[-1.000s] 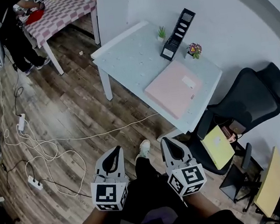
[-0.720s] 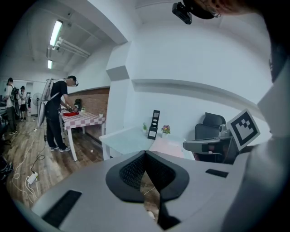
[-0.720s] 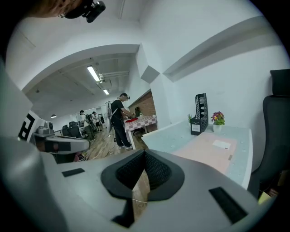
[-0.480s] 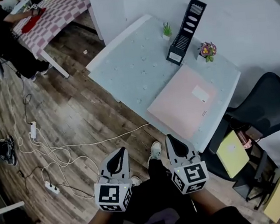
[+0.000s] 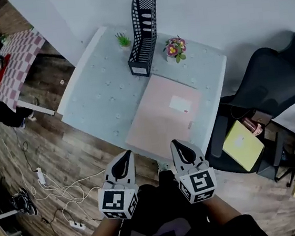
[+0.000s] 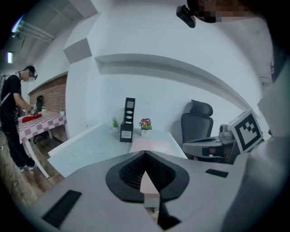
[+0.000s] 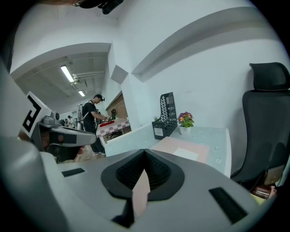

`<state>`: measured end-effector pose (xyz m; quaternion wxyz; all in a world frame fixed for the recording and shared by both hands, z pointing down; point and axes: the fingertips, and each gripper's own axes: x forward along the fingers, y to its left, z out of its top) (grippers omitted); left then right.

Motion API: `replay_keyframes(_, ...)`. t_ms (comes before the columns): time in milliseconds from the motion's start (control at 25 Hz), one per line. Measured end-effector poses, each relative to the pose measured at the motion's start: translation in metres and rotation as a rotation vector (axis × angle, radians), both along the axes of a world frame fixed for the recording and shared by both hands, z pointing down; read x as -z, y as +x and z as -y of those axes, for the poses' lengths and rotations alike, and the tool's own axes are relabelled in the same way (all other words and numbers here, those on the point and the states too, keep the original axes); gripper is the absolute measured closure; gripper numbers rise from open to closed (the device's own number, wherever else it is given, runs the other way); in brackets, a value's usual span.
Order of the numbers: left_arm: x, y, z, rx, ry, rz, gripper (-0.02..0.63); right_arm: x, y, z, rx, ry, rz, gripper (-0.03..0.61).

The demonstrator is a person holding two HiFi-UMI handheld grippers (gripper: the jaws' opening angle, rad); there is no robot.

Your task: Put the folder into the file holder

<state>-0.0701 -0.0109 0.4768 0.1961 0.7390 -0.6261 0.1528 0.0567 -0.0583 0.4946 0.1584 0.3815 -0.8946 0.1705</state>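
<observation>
Both grippers have drawn closer to the table point(image 5: 92, 94) since the earlier frame, now just short of its near edge; left gripper point(image 5: 127, 155) has its jaws together on nothing; black file holder point(image 5: 143, 33) stands upright at the back; pink folder point(image 5: 163, 115) lies flat on the table before it; right gripper point(image 5: 176, 145) is likewise closed and empty

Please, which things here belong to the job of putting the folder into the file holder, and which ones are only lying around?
For the job: pink folder, flat on the table; black file holder, upright behind it.
Just lying about: small green plant; flower pot; black office chair; yellow flat object by the chair; checkered table.
</observation>
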Motion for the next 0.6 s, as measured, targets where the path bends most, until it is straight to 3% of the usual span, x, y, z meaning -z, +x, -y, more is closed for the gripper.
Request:
replay_keyframes(200, -0.004, 0.023, 0.03, -0.101, -0.031, -0.004, 0.604, -0.006, 0.028, 0.018, -0.099, -0.028, 0.002, 0.563)
replay_keyframes(360, -0.019, 0.018, 0.057, -0.16, -0.067, 0.007, 0.604, -0.015, 0.043, 0.032, -0.176, -0.04, -0.019, 0.563)
replay_keyframes(600, -0.06, 0.006, 0.094, -0.324, -0.185, 0.013, 0.603, -0.04, 0.068, 0.048, -0.32, -0.077, -0.125, 0.563)
